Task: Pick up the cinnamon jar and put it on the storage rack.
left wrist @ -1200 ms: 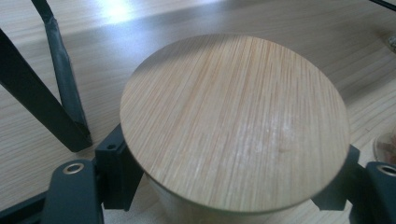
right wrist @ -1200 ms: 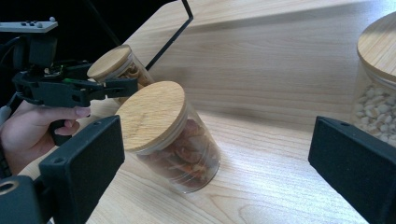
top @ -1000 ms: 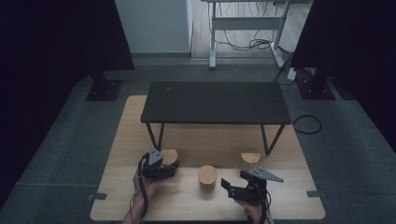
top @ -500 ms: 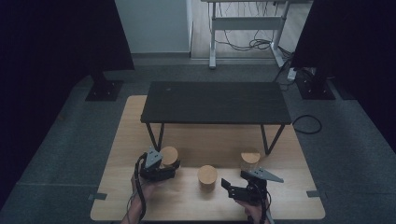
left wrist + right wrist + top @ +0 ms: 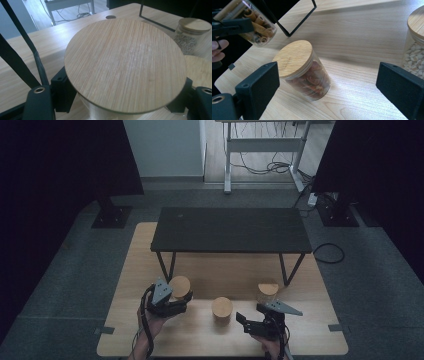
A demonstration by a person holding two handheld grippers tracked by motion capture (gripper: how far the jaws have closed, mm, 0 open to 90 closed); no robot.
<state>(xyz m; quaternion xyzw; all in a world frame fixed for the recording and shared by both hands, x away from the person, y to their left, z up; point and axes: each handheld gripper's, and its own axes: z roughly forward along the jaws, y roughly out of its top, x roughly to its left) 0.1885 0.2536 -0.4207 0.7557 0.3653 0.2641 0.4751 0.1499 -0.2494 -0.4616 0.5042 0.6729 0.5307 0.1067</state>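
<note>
The jar of cinnamon sticks [image 5: 180, 288] sits clamped in my left tongs [image 5: 172, 307], lifted off the table [image 5: 300, 330]. The middle jar [image 5: 222, 309] stands at ten o'clock from my right tongs [image 5: 255, 322], which gape empty and are nearer it.

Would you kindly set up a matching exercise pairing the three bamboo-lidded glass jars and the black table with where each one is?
Things:
1. glass jar of cinnamon sticks
2. glass jar of reddish-brown pieces
3. glass jar of white pebbles
4. black table

Places:
A. standing at the far right of the wooden board
B. gripped in the left claw
C. straddling the wooden board's far part
D. standing ahead of the open right claw

Pairs: 1-B, 2-D, 3-A, 4-C
</note>
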